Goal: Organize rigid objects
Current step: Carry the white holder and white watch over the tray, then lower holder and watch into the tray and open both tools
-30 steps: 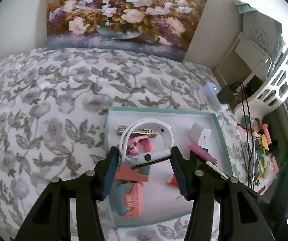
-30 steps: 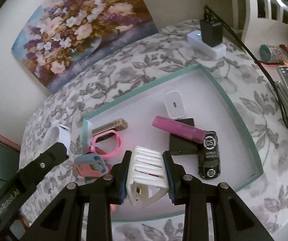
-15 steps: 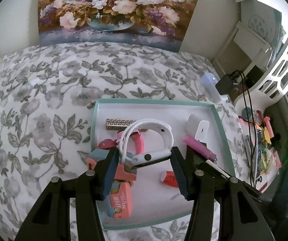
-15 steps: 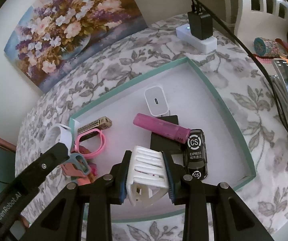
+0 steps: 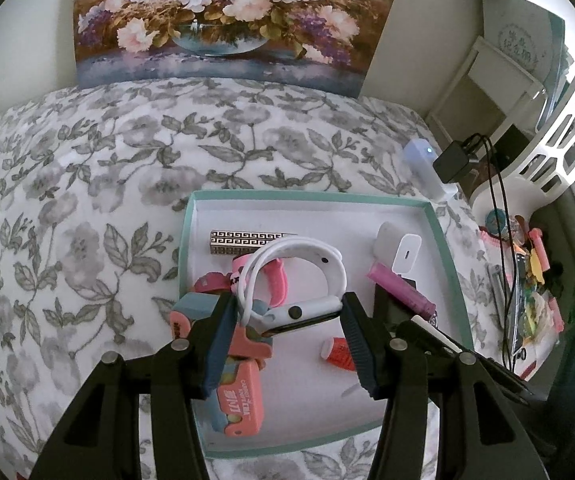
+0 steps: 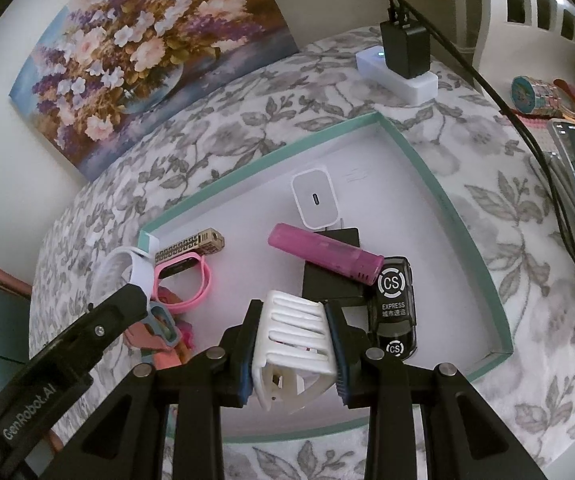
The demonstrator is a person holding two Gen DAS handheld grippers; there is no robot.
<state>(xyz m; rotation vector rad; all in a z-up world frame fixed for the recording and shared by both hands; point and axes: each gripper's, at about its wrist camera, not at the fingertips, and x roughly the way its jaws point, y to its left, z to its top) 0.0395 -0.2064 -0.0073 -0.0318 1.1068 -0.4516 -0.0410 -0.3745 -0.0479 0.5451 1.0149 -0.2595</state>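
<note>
behind the work area you had a large flower painting (image 5: 223, 20) that leaned against the pale wall. under everything lay a white cloth with grey leaves and flowers (image 5: 87, 208). at the far right corner you had a white power strip (image 6: 397, 74) on the cloth, with a black charger (image 6: 405, 48) plugged in it and a black cable (image 6: 527, 128) going from there. a white shelf with openings (image 5: 567, 136) stood at the right edge, beside some small colourful items, too blurred to name.
</note>
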